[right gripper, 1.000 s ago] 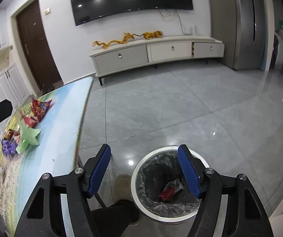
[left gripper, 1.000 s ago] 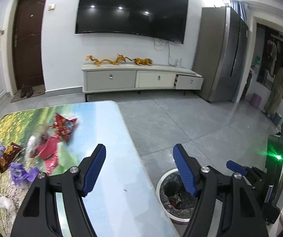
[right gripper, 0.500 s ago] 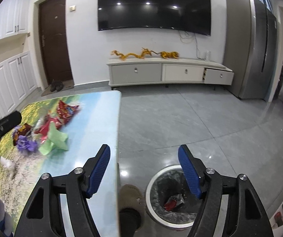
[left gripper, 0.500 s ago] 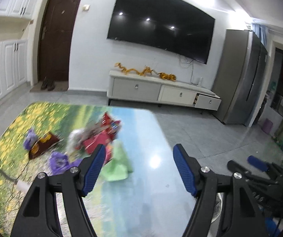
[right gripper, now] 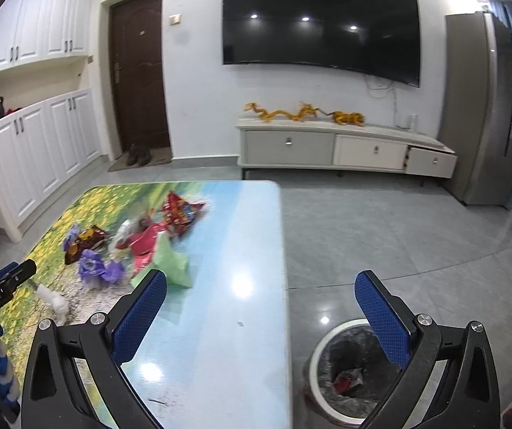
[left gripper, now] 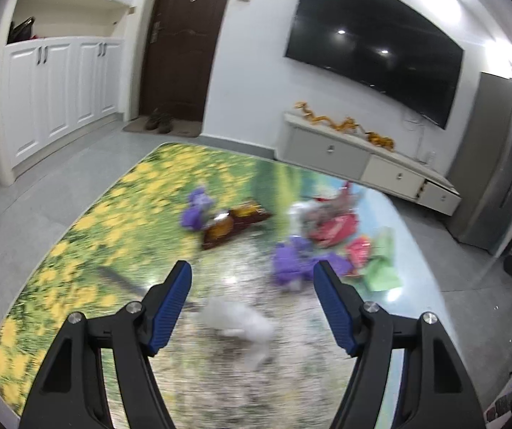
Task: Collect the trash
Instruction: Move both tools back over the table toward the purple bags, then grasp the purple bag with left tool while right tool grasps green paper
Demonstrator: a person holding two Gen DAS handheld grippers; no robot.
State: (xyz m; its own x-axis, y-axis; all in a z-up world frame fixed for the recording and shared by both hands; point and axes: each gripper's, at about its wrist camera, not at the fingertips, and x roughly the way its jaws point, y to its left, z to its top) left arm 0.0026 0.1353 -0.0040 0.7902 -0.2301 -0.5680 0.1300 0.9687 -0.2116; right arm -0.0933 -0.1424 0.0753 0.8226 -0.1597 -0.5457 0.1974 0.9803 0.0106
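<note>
Trash lies on a table [right gripper: 220,321] with a flower-print top: a crumpled white tissue [left gripper: 238,321], purple wrappers [left gripper: 291,264], a brown snack bag [left gripper: 230,225], red wrappers [left gripper: 331,228] and green paper [left gripper: 381,268]. My left gripper [left gripper: 252,286] hovers open over the table just before the white tissue, nothing between its fingers. My right gripper [right gripper: 259,304] hangs over the table's right edge, its jaws opening wide and empty. The same litter appears in the right wrist view: green paper [right gripper: 173,261], red bag [right gripper: 180,212], purple wrappers [right gripper: 98,268]. A white bin [right gripper: 349,375] lined with a dark bag stands on the floor right of the table.
A TV cabinet [right gripper: 345,150] stands at the far wall below a large television [right gripper: 320,25]. A grey fridge [right gripper: 484,107] is at the right, white cupboards [right gripper: 41,153] and a brown door [right gripper: 139,71] at the left. Grey tiled floor [right gripper: 381,232] stretches between table and cabinet.
My left gripper swung left from beside the bin to over the littered table. My right gripper rose away from above the bin toward the table edge, and its jaws widened.
</note>
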